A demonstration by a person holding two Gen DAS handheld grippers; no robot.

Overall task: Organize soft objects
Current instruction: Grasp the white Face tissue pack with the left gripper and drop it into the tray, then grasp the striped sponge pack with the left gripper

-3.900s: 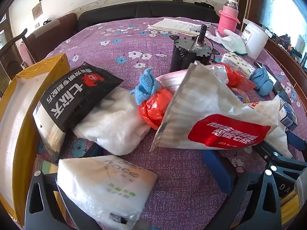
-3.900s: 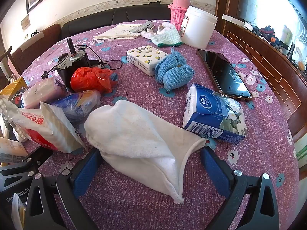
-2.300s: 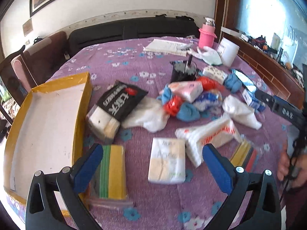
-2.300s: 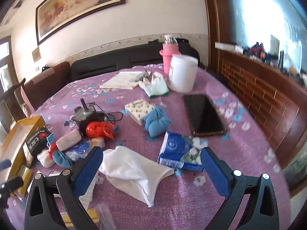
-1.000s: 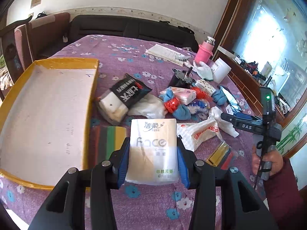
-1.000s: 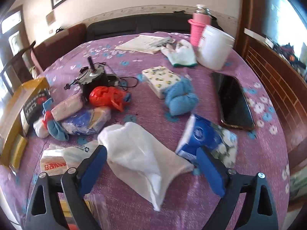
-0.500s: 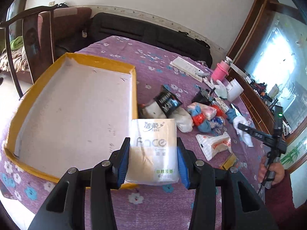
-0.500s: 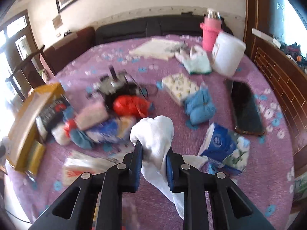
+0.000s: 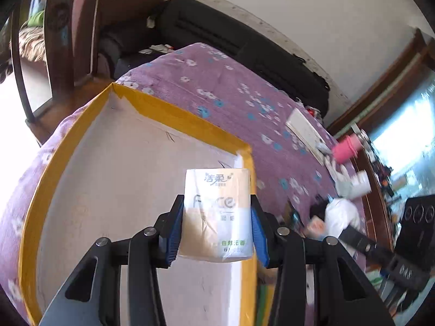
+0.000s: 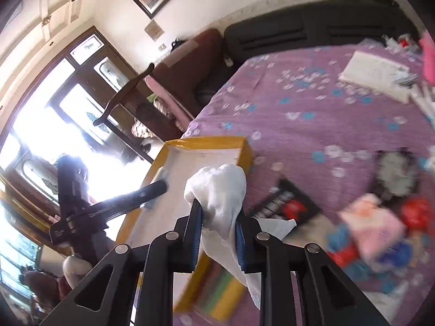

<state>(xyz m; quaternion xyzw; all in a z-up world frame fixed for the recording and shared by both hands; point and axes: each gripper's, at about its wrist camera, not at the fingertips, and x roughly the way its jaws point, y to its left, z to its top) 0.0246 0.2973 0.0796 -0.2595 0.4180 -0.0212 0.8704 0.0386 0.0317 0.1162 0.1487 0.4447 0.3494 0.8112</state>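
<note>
Two soft things aloft, one per gripper, both over or near the yellow tray (image 9: 168, 114). Left gripper (image 9: 217, 226) clamped on the tissue pack (image 9: 217, 214), blue pads pressing its two sides, pack upright and hanging above the tray's bare floor, close to the rim at 3 o'clock. Right gripper (image 10: 218, 233) pinched tight on the white towel (image 10: 220, 190), bunched top poking above the pads, loose tail drooping toward 5 o'clock, clear of the purple tablecloth (image 10: 312, 103). Seen from the right wrist, tray at 11 o'clock of the towel, left gripper's black body already reaching in over it from 9 o'clock.

Step in hand, by the look of it: carrying both items to the tray. Much sorting apparently left: black packet (image 10: 285, 203), pink pack (image 10: 372, 222) and blurred red and blue bundles lying on the cloth toward 3 o'clock.

Next move likely calls for lowering the pack flat onto the tray floor before parting the pads, well inside the rim. Then bringing the towel over an unoccupied part, tail included, without crossing the other gripper.
</note>
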